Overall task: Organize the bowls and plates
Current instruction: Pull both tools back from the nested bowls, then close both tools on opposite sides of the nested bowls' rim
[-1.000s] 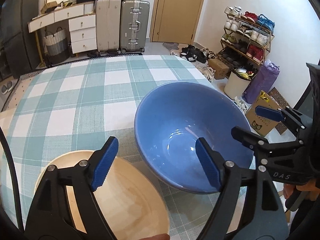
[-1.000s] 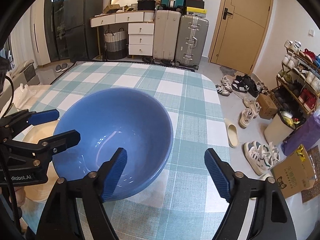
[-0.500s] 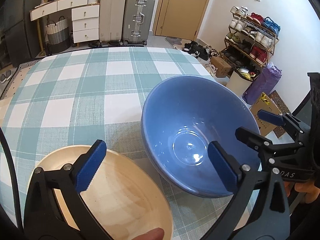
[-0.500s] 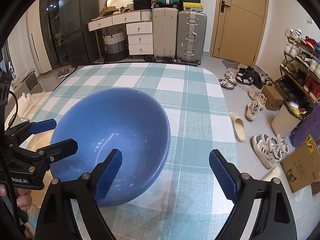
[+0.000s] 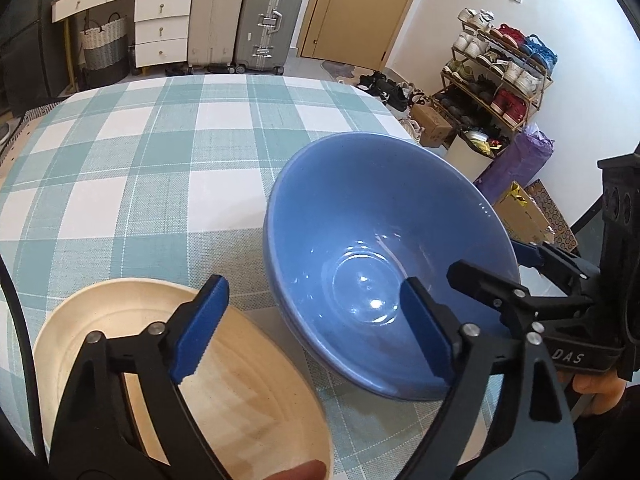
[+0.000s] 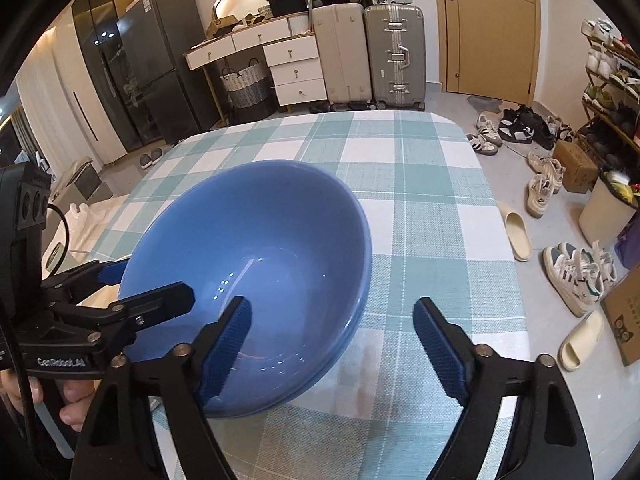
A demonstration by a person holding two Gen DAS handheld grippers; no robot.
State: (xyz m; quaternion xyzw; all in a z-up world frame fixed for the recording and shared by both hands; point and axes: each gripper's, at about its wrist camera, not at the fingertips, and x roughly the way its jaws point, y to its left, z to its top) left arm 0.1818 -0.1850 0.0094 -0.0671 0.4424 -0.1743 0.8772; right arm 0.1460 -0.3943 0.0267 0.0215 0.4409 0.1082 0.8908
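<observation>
A large blue bowl [image 5: 380, 240] [image 6: 256, 248] stands on the checked tablecloth [image 5: 140, 160]. A beige plate [image 5: 120, 328] lies close to its left. My left gripper [image 5: 312, 332] [image 6: 148, 280] straddles the bowl's left rim, with one finger over the plate and the other inside the bowl. Its jaws are closing, but the pads do not press on the rim. My right gripper [image 6: 334, 346] [image 5: 494, 262] straddles the opposite rim, with one finger inside the bowl and one over the cloth. Its jaws are closing too, still apart from the wall.
The table's right edge [image 6: 492, 208] drops to a floor with shoes [image 6: 580, 276], slippers and a cardboard box [image 5: 524, 216]. A shoe rack [image 5: 500, 80] stands by the wall. Suitcases [image 6: 368, 52] and drawers stand beyond the far edge. A hand [image 6: 68, 404] holds the left gripper's handle.
Both grippers sank a little closer to the blue bowl. Their jaws spread wider, then narrowed again. The bowl and the plate stayed where they were.
</observation>
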